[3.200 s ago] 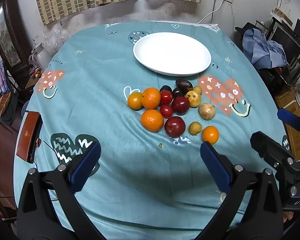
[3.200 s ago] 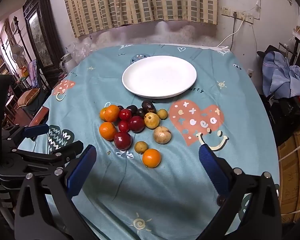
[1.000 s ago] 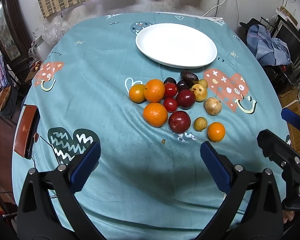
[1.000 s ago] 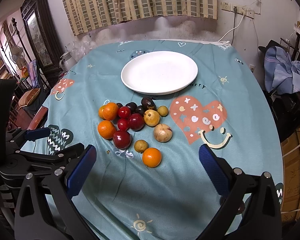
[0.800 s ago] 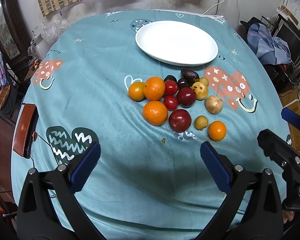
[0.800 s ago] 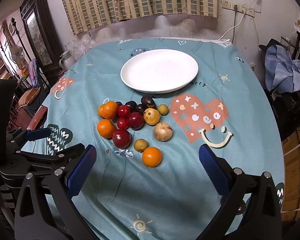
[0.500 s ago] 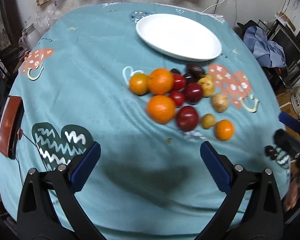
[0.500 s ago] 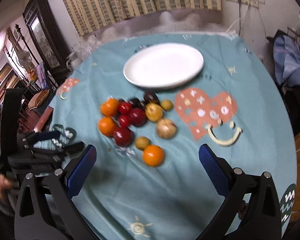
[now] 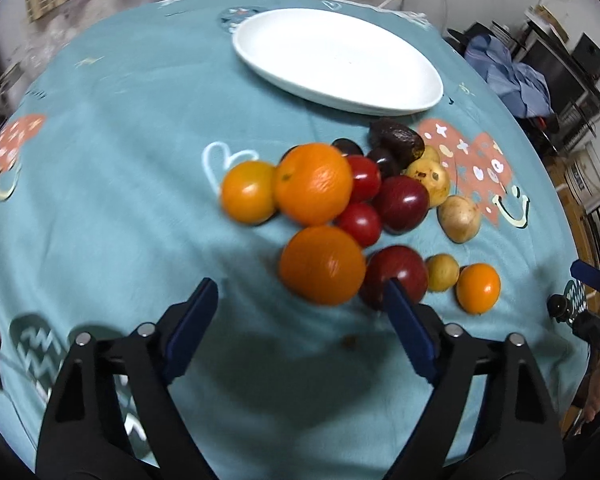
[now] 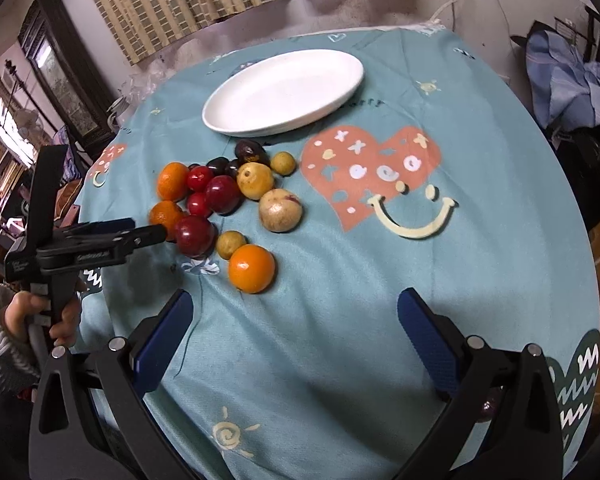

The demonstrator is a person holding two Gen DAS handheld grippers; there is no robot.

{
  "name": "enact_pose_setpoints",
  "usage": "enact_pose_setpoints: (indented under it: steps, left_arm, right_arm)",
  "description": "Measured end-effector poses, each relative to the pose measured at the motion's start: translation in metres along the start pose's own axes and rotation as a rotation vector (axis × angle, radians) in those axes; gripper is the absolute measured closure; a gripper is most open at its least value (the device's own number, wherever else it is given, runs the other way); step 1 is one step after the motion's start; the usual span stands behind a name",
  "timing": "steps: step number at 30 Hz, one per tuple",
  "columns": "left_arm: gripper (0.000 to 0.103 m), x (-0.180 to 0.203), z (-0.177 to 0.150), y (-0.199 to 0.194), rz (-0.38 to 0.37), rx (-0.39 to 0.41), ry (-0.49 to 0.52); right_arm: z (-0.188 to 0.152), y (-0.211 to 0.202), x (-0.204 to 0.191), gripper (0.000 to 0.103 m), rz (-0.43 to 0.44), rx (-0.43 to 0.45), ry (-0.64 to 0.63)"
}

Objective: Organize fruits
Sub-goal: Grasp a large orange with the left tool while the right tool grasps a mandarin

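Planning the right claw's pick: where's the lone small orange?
In the right wrist view, the small orange sits nearest the camera at the pile's front edge, beside a small yellow fruit.

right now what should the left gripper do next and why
Probably ease the left gripper a little further forward and down so its closing jaws straddle the nearest orange. That orange lies just ahead of the fingertips, not yet between them, the pads touch nothing, and the white plate beyond the fruit pile is bare.
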State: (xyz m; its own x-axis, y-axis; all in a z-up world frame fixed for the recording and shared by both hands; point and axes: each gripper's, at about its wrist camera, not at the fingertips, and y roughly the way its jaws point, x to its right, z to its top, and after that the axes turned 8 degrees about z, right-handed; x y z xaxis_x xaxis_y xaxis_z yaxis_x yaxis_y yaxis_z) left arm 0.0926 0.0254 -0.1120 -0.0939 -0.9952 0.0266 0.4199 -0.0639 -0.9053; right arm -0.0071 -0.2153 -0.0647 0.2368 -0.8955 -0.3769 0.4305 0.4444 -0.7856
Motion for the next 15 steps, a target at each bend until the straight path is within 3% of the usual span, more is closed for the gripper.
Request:
enact_pose_setpoints:
  steps: [5, 7, 9, 12, 15]
  left_arm:
    - [0.028, -0.007, 0.012, 0.015, -0.128, -0.02, -0.029]
    - [0.035, -0.009, 0.012, 0.018, -0.184, -0.029, -0.028]
    - [0.051, -0.013, 0.009, 0.022, -0.229, -0.041, -0.031]
    - [0.056, -0.023, 0.005, 0.027, -0.299, -0.054, -0.069]
    - [0.056, -0.02, 0.007, 0.027, -0.299, -0.051, -0.08]
  right_arm:
    - [-0.005, -0.003, 0.009, 0.001, 0.023, 0.0, 0.04]
    - [-0.004, -0.004, 0.009, 0.001, 0.043, 0.006, 0.045]
    - [-0.003, -0.001, 0.007, 0.001, 0.065, 0.002, 0.041]
    - [0.0, 0.008, 0.0, 0.001, 0.085, -0.029, 0.017]
    - [0.005, 0.018, -0.007, 0.002, 0.104, -0.05, -0.012]
